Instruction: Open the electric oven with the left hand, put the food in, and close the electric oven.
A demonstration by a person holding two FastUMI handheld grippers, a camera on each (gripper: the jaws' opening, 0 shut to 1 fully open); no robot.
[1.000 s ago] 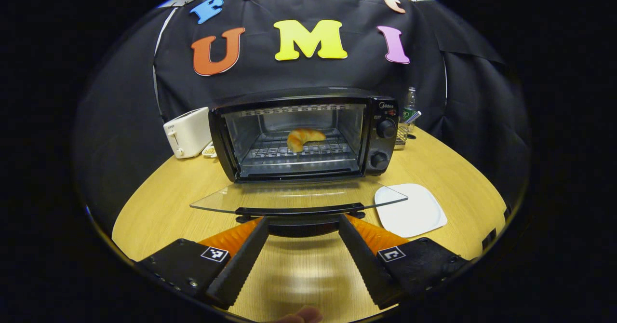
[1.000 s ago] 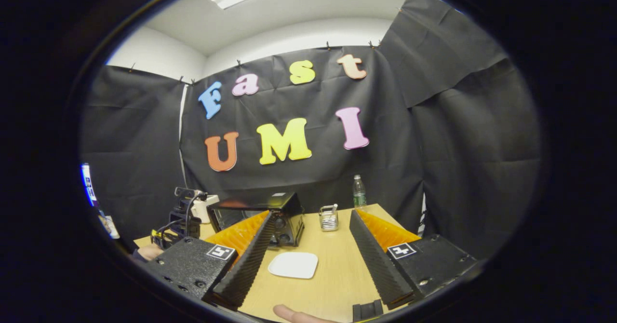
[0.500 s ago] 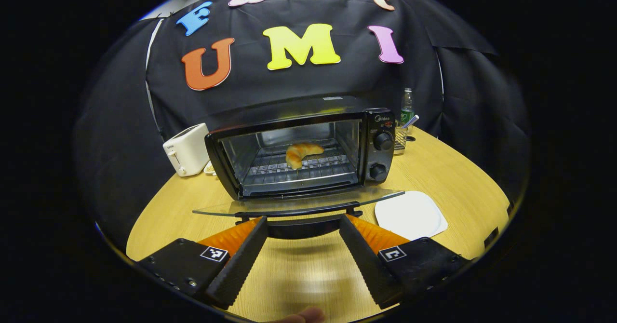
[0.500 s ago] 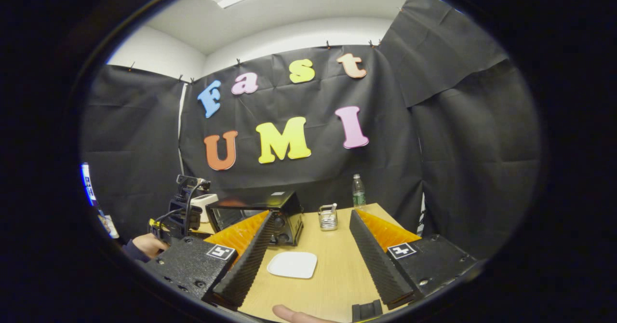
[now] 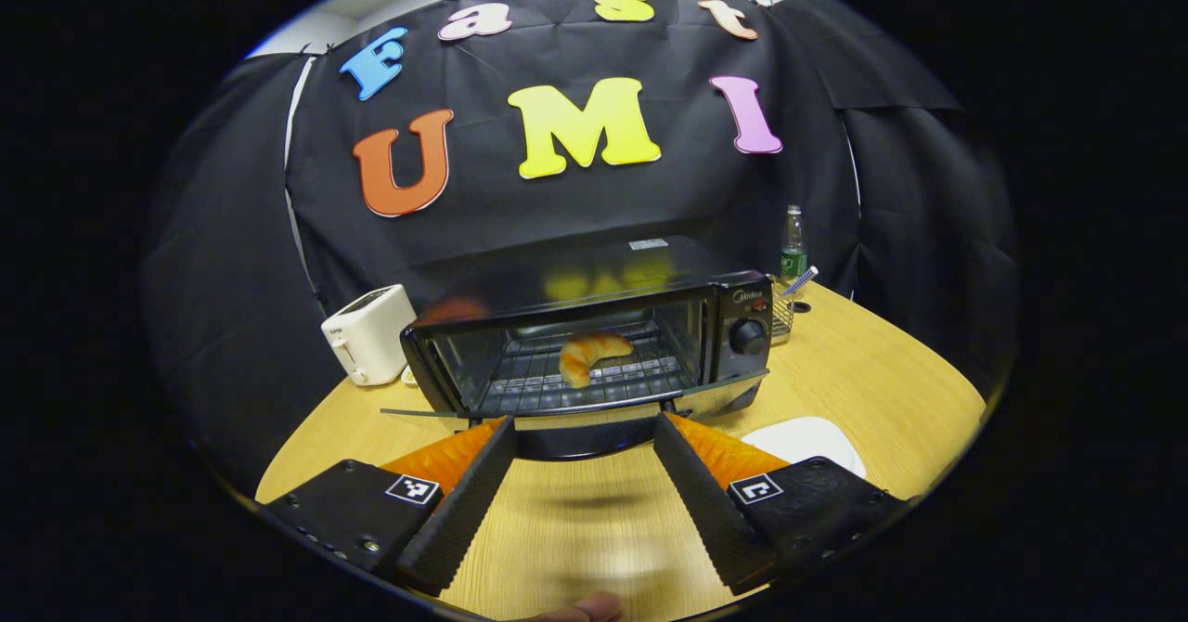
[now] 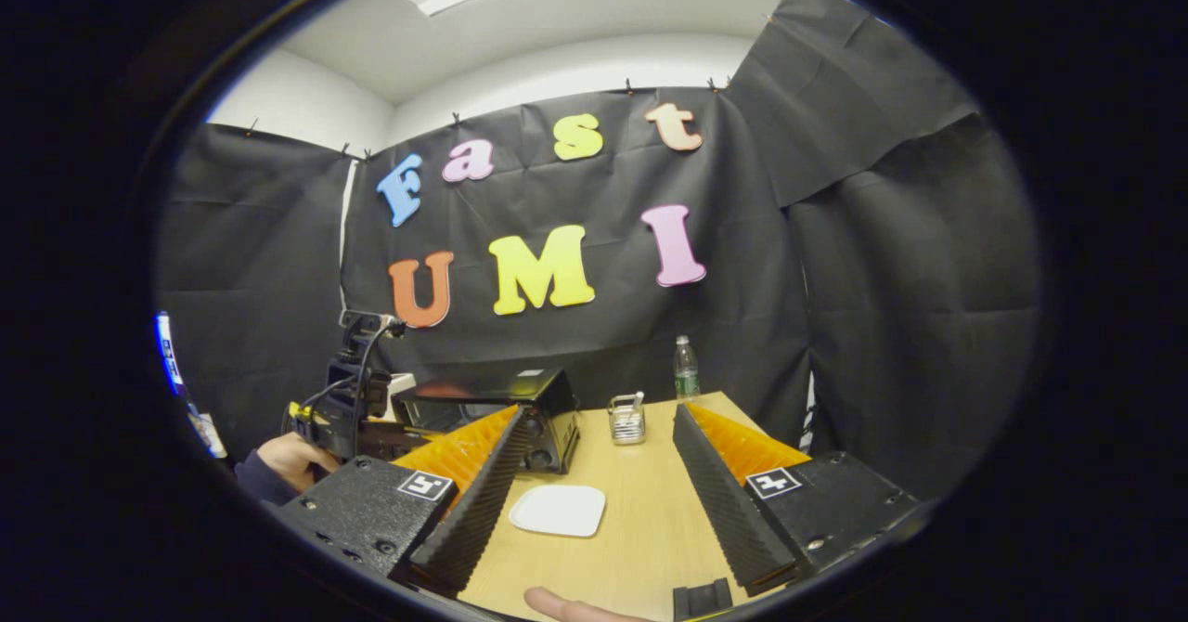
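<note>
the electric oven (image 5: 594,325) is a black countertop unit with a glossy top, a glass door (image 5: 575,408) and two round knobs stacked on its right panel. it stands at the centre of the left gripper view on a light wooden table (image 5: 863,371). the door is partly open, tilted forward near the horizontal, with its dark handle (image 5: 580,436) at the lower centre of the frame. one croissant (image 5: 589,355), golden brown and curved, lies on the wire rack inside the cavity, just behind the door.

the left gripper (image 5: 583,446) is spread wide; its two fingers flank the door handle, one at each end. whether they touch the handle cannot be told. the croissant sits beyond and above the fingertips, inside the oven.

the right gripper (image 6: 594,460) is also spread wide and holds nothing. in the right gripper view its fingers frame one white plate (image 6: 557,509) on the table, with the oven at the centre left of the frame, partly behind the left finger. the other gripper and the hand (image 6: 288,460) holding it appear at the lower left of that frame.

count: one oven, one croissant, one white plate, one white toaster (image 5: 369,332) left of the oven, one bottle (image 5: 792,249) and one wire holder (image 6: 627,420) at the right rear.
</note>
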